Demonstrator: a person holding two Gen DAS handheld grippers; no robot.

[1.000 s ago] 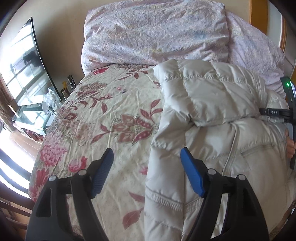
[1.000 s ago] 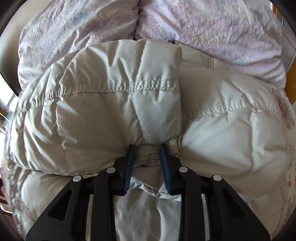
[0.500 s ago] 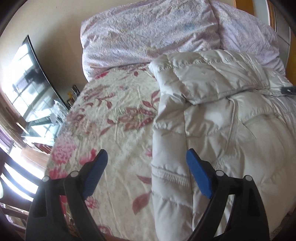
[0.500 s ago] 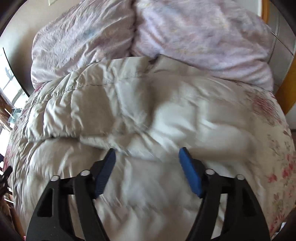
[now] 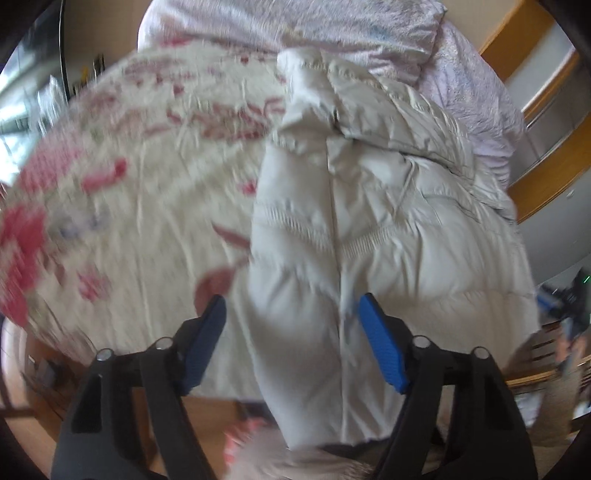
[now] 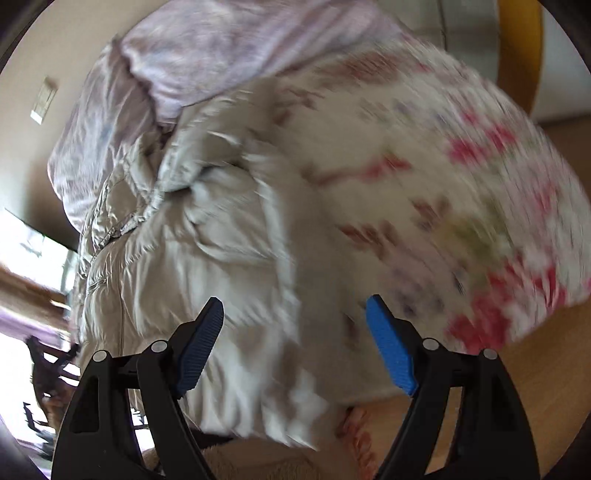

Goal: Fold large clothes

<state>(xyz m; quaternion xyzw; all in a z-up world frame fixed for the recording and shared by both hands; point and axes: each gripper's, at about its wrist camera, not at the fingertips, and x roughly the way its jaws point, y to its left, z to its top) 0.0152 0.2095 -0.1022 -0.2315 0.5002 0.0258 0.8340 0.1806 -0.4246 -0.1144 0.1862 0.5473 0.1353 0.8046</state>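
Observation:
A pale beige puffer jacket lies on a floral bedsheet, its upper part folded over. My left gripper hovers over the jacket's lower end near the bed's edge. Its jaws are closing, with jacket fabric under the gap, and the blue pads are not pressing on it. In the right wrist view the same jacket fills the left half. My right gripper hangs above the jacket's edge and the sheet, its jaws opening and holding nothing.
Lilac pillows are piled at the head of the bed, also seen as pillows in the right view. Wooden floor shows past the bed's edge. A wooden frame stands at the right.
My right gripper let go of the jacket's folded top, opened wide and swung fast toward the bed's near edge. My left gripper moved toward the jacket's lower end and narrowed.

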